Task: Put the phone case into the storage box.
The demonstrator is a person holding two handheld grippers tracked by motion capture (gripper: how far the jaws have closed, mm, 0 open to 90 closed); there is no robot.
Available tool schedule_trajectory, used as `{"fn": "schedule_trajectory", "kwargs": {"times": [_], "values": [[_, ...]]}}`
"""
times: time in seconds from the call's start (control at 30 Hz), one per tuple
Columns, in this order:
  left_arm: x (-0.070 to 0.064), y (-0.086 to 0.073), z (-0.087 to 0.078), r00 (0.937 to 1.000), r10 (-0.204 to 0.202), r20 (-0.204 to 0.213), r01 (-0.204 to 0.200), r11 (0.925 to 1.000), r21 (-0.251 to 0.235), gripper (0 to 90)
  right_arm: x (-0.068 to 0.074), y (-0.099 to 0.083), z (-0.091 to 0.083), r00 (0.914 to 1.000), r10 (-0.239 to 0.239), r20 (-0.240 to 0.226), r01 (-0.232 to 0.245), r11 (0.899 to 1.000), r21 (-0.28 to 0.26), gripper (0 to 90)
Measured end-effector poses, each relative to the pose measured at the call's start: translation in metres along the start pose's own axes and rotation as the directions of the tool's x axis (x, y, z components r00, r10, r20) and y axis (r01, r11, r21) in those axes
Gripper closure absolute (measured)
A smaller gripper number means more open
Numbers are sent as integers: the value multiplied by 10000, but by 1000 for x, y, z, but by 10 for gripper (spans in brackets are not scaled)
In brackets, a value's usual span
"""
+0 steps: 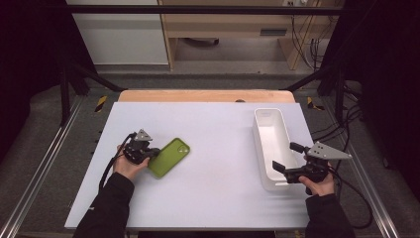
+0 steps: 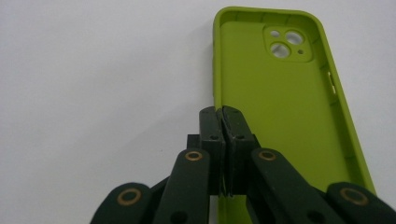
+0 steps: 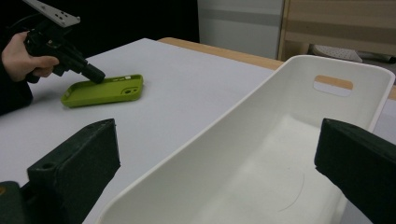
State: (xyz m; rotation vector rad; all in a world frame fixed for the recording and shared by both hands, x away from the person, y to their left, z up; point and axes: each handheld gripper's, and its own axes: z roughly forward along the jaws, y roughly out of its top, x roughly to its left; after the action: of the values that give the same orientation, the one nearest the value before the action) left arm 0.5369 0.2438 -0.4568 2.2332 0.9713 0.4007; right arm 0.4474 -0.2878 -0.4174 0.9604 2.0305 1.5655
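Green phone case (image 2: pixel 280 107) rim pinched by left tongs (image 2: pixel 224 116); right tongs (image 3: pixel 219 158) spread astride white bin (image 3: pixel 261 154) end.

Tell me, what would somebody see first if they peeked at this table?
Probably the bright green phone case, lying inside-up on the left part of the white table. The left gripper has its jaws pinched shut on the case's side wall. Over at the right sits a long white bin, and the right gripper waits with its jaws wide open at the bin's near end.
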Motion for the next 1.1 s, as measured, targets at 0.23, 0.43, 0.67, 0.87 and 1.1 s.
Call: {"fn": "schedule_trajectory", "kwargs": {"times": [0.23,0.43,0.67,0.87,1.1], "values": [[-2,3,-8,9999,-86,-98,83,9995,-307,878,0,0,-1,10000,-24,11,24,10000,-34,6],[-5,5,-14,9997,-107,-226,96,9987,-498,878,0,1,-1,10000,-33,4,33,10000,-26,6],[-10,8,-22,9997,-55,-247,36,9971,-757,879,1,1,-1,10000,-66,23,66,10000,-35,6],[-18,13,-32,9996,35,-282,-65,9945,-1048,879,2,2,-1,10000,-88,10,88,10000,-33,6],[-29,18,-39,9992,225,-330,-265,9917,-1255,879,2,3,-2,9999,-101,3,101,9999,-37,6]]}}
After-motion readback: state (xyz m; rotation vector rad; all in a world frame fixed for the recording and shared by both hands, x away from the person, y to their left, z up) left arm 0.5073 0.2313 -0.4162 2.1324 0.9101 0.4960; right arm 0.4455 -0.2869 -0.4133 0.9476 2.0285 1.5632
